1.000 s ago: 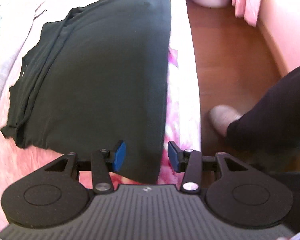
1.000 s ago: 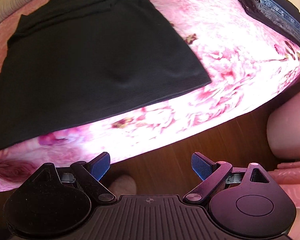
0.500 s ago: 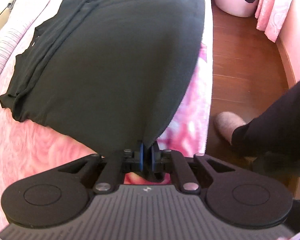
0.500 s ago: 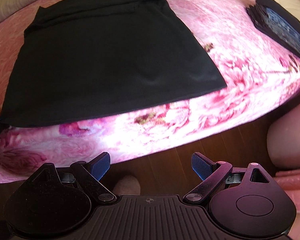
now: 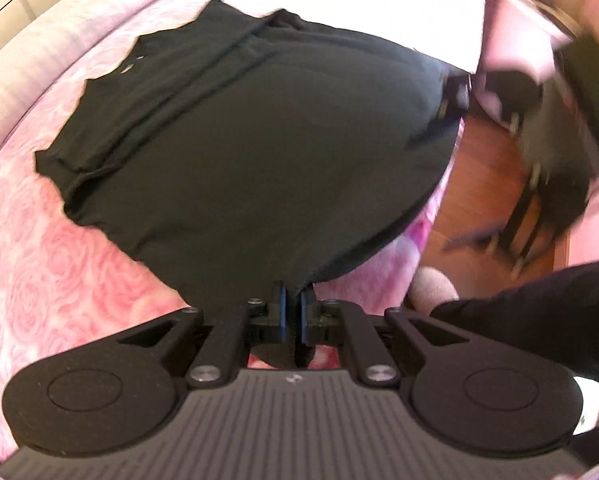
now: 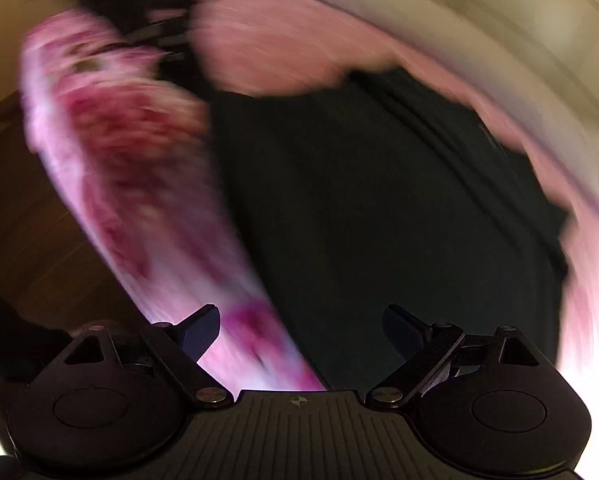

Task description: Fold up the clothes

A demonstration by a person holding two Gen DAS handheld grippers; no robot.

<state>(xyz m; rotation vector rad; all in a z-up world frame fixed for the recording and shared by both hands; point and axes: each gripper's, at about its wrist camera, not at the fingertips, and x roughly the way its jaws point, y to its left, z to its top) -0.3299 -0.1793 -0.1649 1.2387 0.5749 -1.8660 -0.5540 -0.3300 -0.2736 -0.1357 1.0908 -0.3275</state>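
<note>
Bed with pink rose-patterned bedspread (image 5: pixel 59 264) beside a wooden floor (image 5: pixel 487 184), black shirt (image 5: pixel 267 152) spread flat on it, left gripper (image 5: pixel 293 312) jaws clamped on the shirt's near hem corner, right gripper (image 6: pixel 301 332) jaws wide apart, empty, above the shirt's blurred edge.

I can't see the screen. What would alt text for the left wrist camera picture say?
The left gripper is shut on the near hem of a black garment spread over a pink rose-patterned bedspread. To the right are a wooden floor, a blurred dark object and a dark sleeve.
</note>
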